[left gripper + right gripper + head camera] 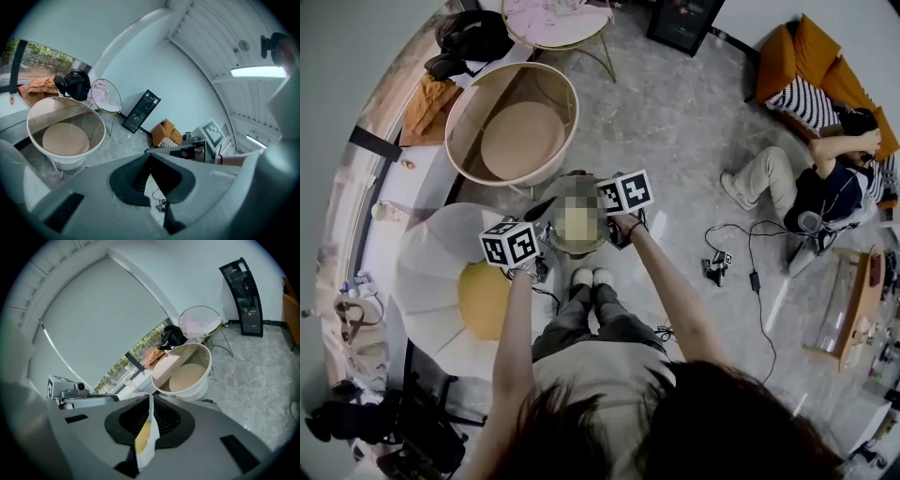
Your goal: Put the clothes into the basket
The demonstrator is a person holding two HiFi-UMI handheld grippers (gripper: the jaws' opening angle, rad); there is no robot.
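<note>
The round cream basket (571, 111) stands on the floor ahead of me, with nothing inside but its tan bottom. It also shows in the left gripper view (69, 164) and the right gripper view (193, 387). My right gripper (150, 397) is shut on a thin white cloth with a yellow patch (145, 434), which hangs down between the pads. In the head view the right gripper (624, 194) is raised over the floor, short of the basket. My left gripper (509, 243) hangs level with it to the left. The left gripper (150, 157) has its tips together, and I see nothing between them.
A big white rounded shape with a yellow middle (431, 272) sits under my left arm. An orange cloth (427, 103) and a black bag (473, 37) lie on the window ledge. A wire side table (558, 23) stands behind the basket. A person (825, 183) sits on the floor at right, near cables (741, 248).
</note>
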